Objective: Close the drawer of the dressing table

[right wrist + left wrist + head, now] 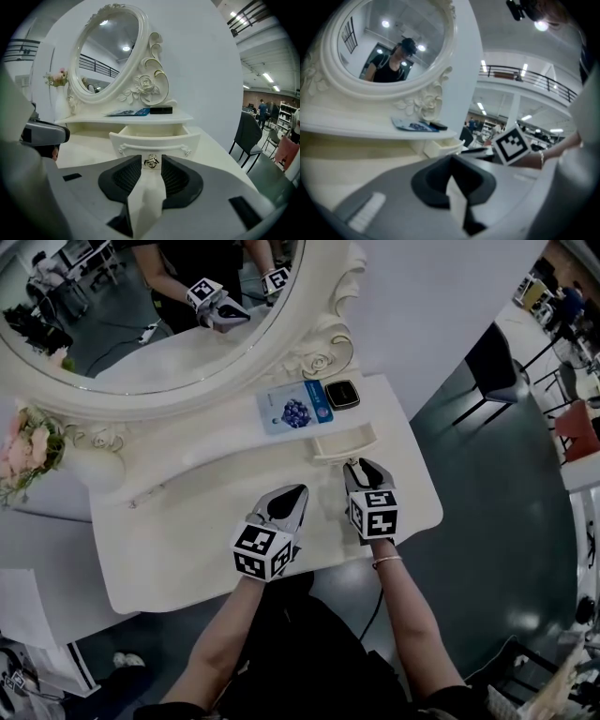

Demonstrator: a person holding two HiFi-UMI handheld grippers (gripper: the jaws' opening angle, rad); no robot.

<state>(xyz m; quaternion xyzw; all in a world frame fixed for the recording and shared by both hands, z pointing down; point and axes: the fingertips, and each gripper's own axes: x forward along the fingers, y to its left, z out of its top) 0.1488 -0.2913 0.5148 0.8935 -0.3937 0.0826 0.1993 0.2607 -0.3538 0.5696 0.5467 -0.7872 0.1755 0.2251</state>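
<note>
Right gripper view: the right gripper's point(151, 163) jaws are held a little apart, with the drawer's metal knob point(150, 160) lodged in the gap between them. Whether the pads point(176, 176) press on the knob cannot be made out; it fills nearly the whole gap. The drawer point(154, 139) is seen pulled out from under the shelf point(178, 118), its front just beyond the jaw tips. Only the rim of its inside is shown, so its contents are hidden. In the head view the knob is covered by the right gripper.

The left gripper's point(452, 160) jaws are seen closed together, with nothing between them. It is held to the left of the drawer, over the table top point(187, 521) and clear of the drawer. In the right gripper view only a cut-off part of it is caught at the left edge.

On the shelf above the drawer a blue packet point(295, 410) and a small dark case point(341, 394) are laid side by side; the print on the packet is too small to be read. The mirror point(141, 324) is set behind the drawer, cut off by the top edge of the head view.
</note>
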